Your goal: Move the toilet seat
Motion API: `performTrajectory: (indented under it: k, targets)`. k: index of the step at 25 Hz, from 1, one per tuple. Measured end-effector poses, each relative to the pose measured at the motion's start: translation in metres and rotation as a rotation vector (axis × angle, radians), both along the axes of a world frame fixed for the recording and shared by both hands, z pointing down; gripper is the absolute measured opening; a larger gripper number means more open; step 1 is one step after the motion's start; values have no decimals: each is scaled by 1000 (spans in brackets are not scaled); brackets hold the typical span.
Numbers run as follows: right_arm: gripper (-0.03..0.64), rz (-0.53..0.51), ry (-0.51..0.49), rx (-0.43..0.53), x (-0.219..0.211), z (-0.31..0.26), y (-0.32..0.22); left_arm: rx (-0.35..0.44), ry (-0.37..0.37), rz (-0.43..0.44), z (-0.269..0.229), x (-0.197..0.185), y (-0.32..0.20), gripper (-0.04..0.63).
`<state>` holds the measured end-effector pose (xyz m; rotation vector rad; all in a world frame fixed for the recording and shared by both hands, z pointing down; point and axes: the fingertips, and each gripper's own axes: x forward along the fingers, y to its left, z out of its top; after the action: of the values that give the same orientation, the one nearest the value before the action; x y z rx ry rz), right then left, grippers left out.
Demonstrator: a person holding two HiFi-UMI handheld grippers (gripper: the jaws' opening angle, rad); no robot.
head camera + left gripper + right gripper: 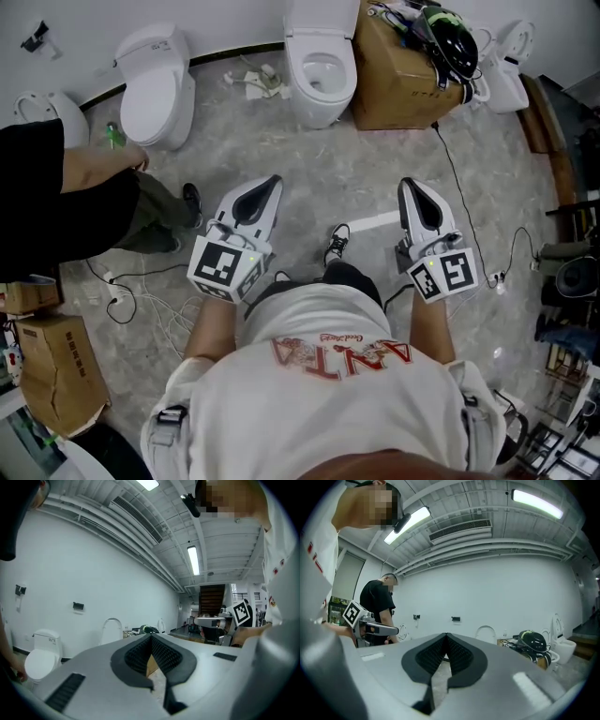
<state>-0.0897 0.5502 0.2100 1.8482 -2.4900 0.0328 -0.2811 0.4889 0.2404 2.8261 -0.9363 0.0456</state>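
Grey mottled floor (356,159) fills the head view, backed by a white wall (84,37). The wearer's white T-shirt (328,394) fills the lower middle. A second person in a black shirt (47,197) stands at the left edge.

A brown cardboard box (398,89) sits against the wall at upper right. Just to its left is an open toilet (319,89) with its bowl exposed. Its toilet seat (322,26) stands raised at the back of the bowl, against the wall. A closed toilet (157,89) stands further left, near the second person.

The left gripper (274,180) and right gripper (410,184) are held side by side but apart over bare floor. Both point toward the wall and lie well short of the open toilet. Each gripper view shows black ribbed pads meeting at the tips, so both pairs of jaws are closed with nothing between them.

A black helmet (452,39) rests on top of the cardboard box, amid loose wires. A black shoe (336,246) with white laces shows between the two grippers. A thin black cable (457,173) runs from the box down across the floor.
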Motion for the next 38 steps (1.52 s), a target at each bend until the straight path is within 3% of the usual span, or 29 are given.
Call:
performTrajectory:
  k: [8,17,22,30,38]
  targets:
    - [2,-61,-54,-10,47,18,-89,0,-55,-46,2,45,-76,8]
    - [2,-105,-127,-49,165,38,-195,-16,-81,-146,-7,140,-174,8]
    - [2,-157,-132,-68,211,53,-244,-18,-108,-206,-5,175,-214,8]
    - [2,-187,-167,-103,234,78,-298,-32,-109,-223,9,204,-268,8]
    - [2,-136,-109,-127,244,74,-371,-47,-51,-178,21,216,-358,8]
